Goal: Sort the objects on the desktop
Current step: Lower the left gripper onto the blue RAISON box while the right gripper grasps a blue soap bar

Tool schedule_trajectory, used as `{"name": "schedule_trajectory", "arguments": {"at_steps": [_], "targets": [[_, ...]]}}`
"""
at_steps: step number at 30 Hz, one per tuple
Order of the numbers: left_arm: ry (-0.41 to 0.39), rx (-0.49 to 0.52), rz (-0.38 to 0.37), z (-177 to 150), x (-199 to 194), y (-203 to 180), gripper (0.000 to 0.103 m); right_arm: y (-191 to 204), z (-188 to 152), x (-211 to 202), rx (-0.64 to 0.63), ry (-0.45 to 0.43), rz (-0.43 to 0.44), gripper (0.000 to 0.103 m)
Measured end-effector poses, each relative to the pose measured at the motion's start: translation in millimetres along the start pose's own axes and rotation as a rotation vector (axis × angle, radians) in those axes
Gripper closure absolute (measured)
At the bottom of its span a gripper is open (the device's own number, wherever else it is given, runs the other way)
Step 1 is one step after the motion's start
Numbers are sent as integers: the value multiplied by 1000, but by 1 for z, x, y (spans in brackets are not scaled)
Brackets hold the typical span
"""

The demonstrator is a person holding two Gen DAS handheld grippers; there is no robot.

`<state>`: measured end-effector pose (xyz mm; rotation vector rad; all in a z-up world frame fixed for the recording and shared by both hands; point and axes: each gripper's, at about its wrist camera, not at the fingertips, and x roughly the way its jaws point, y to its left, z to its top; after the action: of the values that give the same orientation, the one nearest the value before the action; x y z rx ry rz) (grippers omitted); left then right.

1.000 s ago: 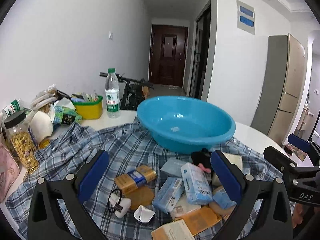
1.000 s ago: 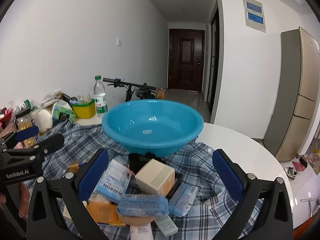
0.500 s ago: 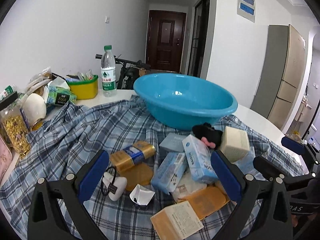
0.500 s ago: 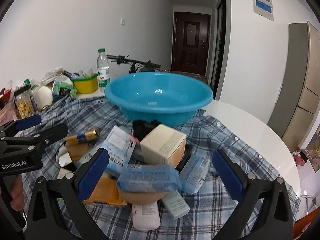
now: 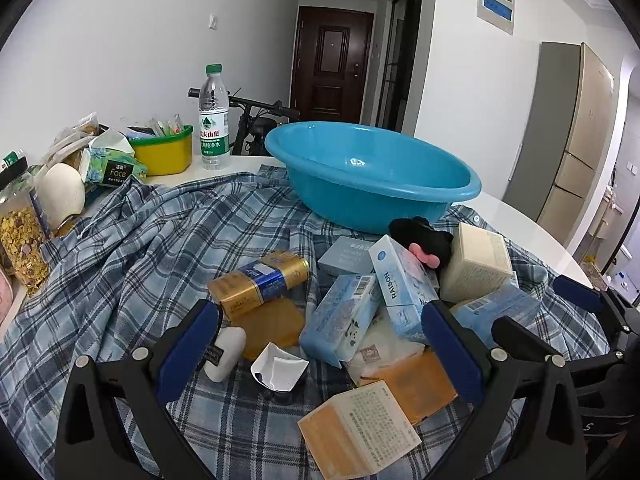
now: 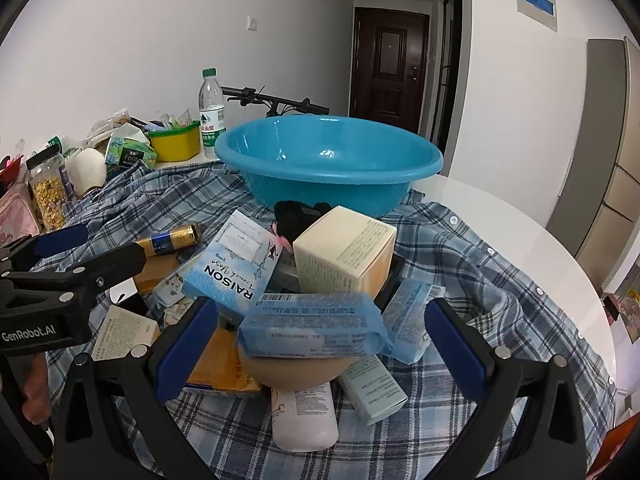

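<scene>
While the pile of boxes and packets (image 6: 312,292) lies loose on the plaid cloth (image 5: 132,248) just before the empty blue basin (image 6: 328,164), we advise lifting the topmost blue packet (image 6: 312,324) first, lest the cream box (image 6: 344,252) slide. We find cartons stacked askew, several crumpled. Right gripper (image 6: 320,344) spread wide, empty, straddling that packet; left gripper (image 5: 316,352) likewise wide, empty, low over the heap's near side
</scene>
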<state>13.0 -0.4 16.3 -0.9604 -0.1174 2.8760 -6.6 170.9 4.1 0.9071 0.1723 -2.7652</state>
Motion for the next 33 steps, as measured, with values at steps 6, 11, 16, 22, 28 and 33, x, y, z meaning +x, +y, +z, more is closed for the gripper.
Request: {"name": "schedule_trajectory", "arguments": {"at_steps": [6, 11, 16, 22, 28, 33], "targets": [[9, 8, 1, -2, 4, -2, 0, 1, -3, 8, -3, 18, 5, 0], [11, 17, 6, -4, 5, -4, 0, -2, -6, 15, 8, 35, 2, 0], [16, 17, 8, -5, 8, -4, 0, -5, -9, 23, 23, 48, 13, 0], [21, 18, 14, -6, 10, -3, 0, -3, -11, 27, 18, 47, 43, 8], [22, 18, 12, -6, 11, -3, 0, -16, -13, 23, 86, 43, 115, 26], [23, 37, -10, -4, 12, -12, 0, -32, -10, 9, 132, 3, 99, 26]]}}
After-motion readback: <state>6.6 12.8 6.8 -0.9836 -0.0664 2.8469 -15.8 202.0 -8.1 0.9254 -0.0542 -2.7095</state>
